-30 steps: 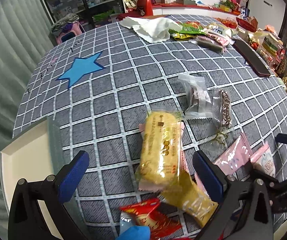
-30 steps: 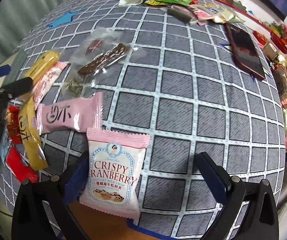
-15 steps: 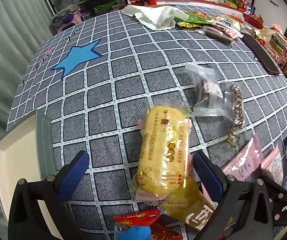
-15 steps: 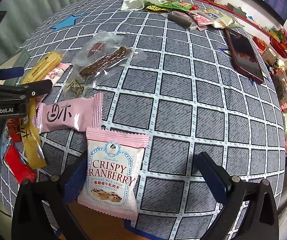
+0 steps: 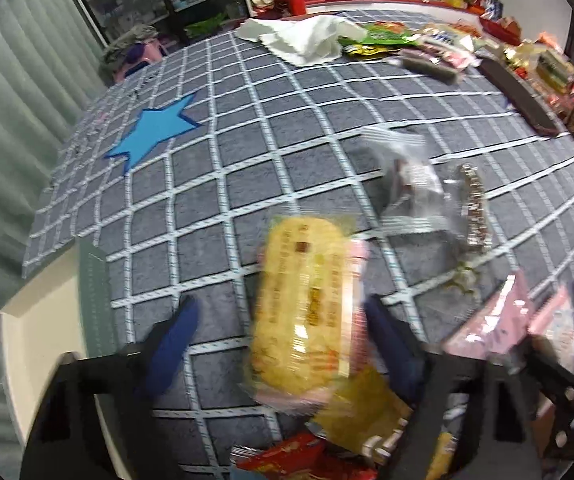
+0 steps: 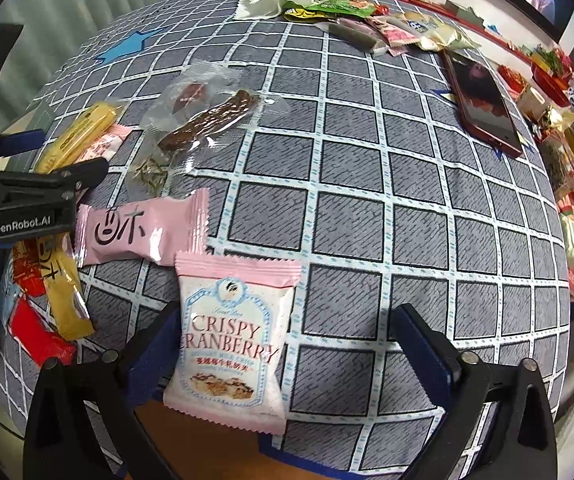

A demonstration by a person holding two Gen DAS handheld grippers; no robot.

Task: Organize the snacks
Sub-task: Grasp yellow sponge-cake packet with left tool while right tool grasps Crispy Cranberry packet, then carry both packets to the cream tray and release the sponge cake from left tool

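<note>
A grey cloth with a pale grid point(image 6: 367, 184) covers the table, its far edge crowded with wrappers too small to read. The left wrist view is smeared by motion, so print on the yellow cake packet point(image 5: 307, 312) is illegible; it lies between the closing jaws of the left gripper point(image 5: 283, 336), the right pad at its edge, though contact cannot be judged. A cream tray point(image 5: 43, 320) sits left of that gripper, cut off by the frame. The right gripper point(image 6: 287, 344) is closing around the Crispy Cranberry packet point(image 6: 231, 336), the left pad at its edge, the right pad apart. Half a second ago both pairs of jaws stood wider. 2 clear-wrapped snacks point(image 6: 207, 120) lie beyond.
</note>
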